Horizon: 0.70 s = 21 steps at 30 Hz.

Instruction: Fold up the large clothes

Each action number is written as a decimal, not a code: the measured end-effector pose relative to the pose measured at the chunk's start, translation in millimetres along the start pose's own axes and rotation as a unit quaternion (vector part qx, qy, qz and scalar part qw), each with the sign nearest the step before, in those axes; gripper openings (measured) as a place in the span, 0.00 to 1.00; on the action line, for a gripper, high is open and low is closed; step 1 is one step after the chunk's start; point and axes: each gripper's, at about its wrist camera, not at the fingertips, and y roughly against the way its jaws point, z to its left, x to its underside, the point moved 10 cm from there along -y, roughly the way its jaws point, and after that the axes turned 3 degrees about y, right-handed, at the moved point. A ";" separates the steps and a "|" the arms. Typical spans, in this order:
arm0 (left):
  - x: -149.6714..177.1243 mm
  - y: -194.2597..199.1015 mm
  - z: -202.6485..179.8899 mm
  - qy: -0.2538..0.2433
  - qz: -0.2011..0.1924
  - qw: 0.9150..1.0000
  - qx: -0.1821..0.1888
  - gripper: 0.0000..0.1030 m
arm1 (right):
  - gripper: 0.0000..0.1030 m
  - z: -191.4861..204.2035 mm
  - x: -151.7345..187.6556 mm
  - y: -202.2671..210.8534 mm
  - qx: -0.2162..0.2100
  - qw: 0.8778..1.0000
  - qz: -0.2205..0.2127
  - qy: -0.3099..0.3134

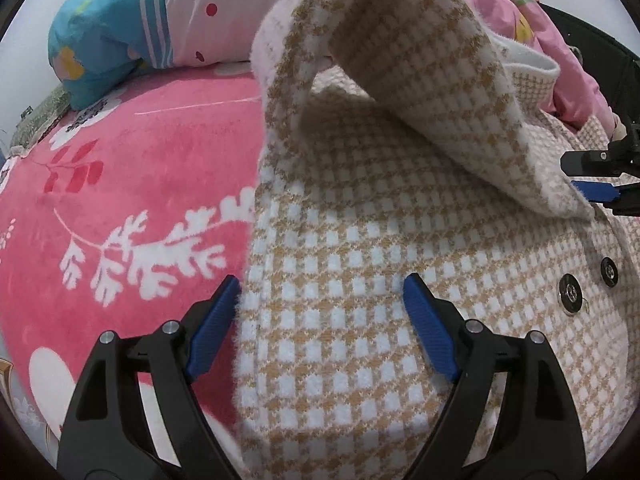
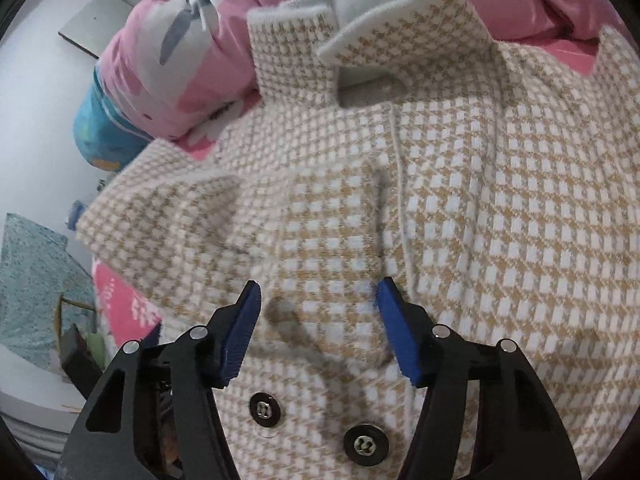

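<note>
Now our tan-and-white houndstooth wool coat [image 1: 360, 280] lies across the pink floral bed blanket [image 1: 120, 168], its sleeve [image 1: 392, 80] folded inward at upper centre. Left claw [image 1: 320, 328] is released astride the hem edge; right claw [image 2: 316, 328], half-spread, grips nothing above the black snap buttons [image 2: 364, 444]. We should pinch both layers squarely before lifting.

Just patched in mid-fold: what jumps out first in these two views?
The tan-and-white checked coat fills both views, spread on a pink floral blanket, one sleeve arched above it. Two metal snaps sit just below the right gripper. Both grippers, the left gripper included, hover open over the fabric.
</note>
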 end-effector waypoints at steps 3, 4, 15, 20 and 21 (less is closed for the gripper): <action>-0.5 -1.5 0.1 0.000 0.000 1.000 0.000 0.79 | 0.54 4.1 -1.5 1.6 0.006 1.000 -0.001 0.004; 0.2 -1.2 0.6 0.001 -0.001 1.000 0.001 0.79 | 0.53 5.5 -2.9 1.0 0.007 1.000 -0.002 0.005; 0.3 -2.4 0.5 0.003 -0.004 1.000 0.001 0.79 | 0.13 31.0 -4.1 4.4 0.128 0.985 -0.033 0.108; 0.2 -2.7 0.4 0.003 -0.003 1.000 0.002 0.79 | 0.07 36.6 -9.9 15.4 0.145 0.979 -0.058 0.134; 0.2 -2.7 0.4 0.002 -0.003 1.000 0.002 0.79 | 0.07 35.1 -10.9 18.6 0.146 0.978 -0.062 0.135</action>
